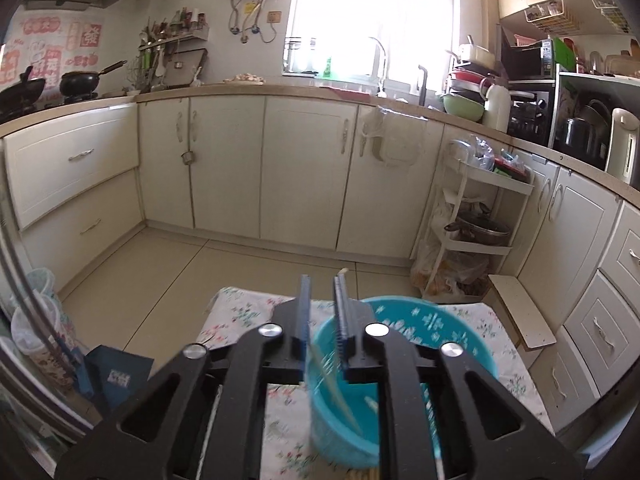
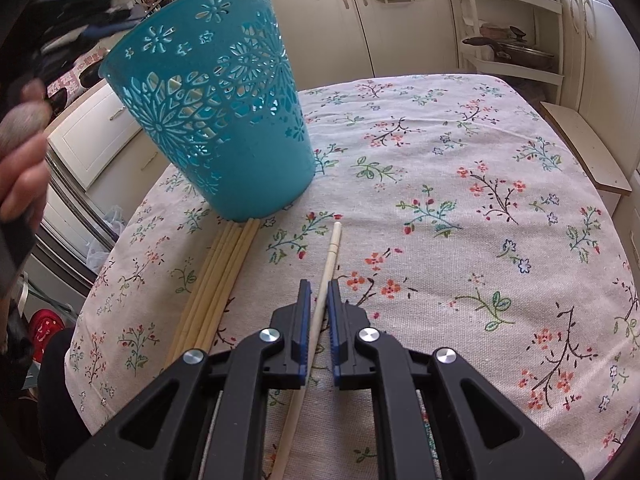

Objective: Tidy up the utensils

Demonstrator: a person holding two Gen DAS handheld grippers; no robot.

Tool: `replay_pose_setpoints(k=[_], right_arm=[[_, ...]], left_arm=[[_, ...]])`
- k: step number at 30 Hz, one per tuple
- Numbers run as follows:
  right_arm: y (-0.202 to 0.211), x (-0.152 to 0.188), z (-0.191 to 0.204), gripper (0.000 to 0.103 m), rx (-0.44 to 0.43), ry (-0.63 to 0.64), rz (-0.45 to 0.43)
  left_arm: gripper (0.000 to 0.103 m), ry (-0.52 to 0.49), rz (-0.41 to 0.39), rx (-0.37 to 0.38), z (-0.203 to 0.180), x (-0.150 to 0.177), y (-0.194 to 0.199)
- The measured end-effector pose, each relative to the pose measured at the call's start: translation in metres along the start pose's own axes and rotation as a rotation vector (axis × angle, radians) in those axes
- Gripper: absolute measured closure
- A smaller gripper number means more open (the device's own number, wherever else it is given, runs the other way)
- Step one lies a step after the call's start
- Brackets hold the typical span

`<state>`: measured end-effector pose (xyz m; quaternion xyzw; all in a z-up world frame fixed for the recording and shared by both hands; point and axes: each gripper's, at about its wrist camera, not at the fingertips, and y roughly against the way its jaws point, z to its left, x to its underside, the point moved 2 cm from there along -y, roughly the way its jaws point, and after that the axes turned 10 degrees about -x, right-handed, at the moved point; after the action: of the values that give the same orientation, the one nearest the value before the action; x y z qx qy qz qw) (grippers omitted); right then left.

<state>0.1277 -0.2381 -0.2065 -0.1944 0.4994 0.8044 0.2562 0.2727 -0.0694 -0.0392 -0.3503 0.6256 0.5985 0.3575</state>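
Kitchen cabinets are ringing a small table (image 2: 460,168) that is wearing a floral cloth, and daylight from the window is washing out the far wall.

You are working mid-task: chopsticks are being gathered into the basket (image 2: 216,120), a teal cup with cut-out flowers that is standing at the cloth's left edge. Your right gripper (image 2: 319,292) is straddling a single chopstick (image 2: 326,280) lying on the cloth; the jaws are standing narrowly apart, one on each side, and they are not yet pinching it. A bundle (image 2: 218,280) of further chopsticks is lying just left of it, its far ends reaching the basket's base.

Your left gripper (image 1: 321,292) is hovering over the basket's mouth with its jaws nearly together. A pale tip is showing beside the right finger, and blurred sticks are lying inside the basket; whether the jaws are gripping anything, I cannot tell, since motion blur is smearing that region.

Next move, in my judgement: close the right jaws squarely on the single stick, lift it clear of the cloth, and carry it up over the rim. The stick is thin and smooth, so an off-centre pinch is risking a swivel or slip.
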Motion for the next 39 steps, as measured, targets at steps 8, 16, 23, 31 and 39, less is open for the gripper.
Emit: replay_pose_setpoints(k=[8,16,23,31,39], right_arm=[[0.000,0.000,0.003,0.082,-0.019,0.012,0.004],[0.003,0.000,-0.001,0.082,0.046,-0.012,-0.011],[-0.006,-0.002,0.019,0.088,0.175,0.106,0.035],[-0.004,-0.006,0.012,0.092,0.170,0.143,0.090],[0.001,-0.004,0.006,0.097,0.113,0.073,0.077]], left_arm=[[0.045,0.018,0.096,-0.083,0.063,0.066,0.031],[0.031,-0.049,0.339,-0.120,0.069,0.135,-0.015],[0.023,-0.087,0.380,-0.132,0.061,0.153,-0.028],[0.018,-0.131,0.357,-0.129,0.052,0.152,-0.022],[0.016,-0.137,0.364,-0.129,0.050,0.153,-0.022]])
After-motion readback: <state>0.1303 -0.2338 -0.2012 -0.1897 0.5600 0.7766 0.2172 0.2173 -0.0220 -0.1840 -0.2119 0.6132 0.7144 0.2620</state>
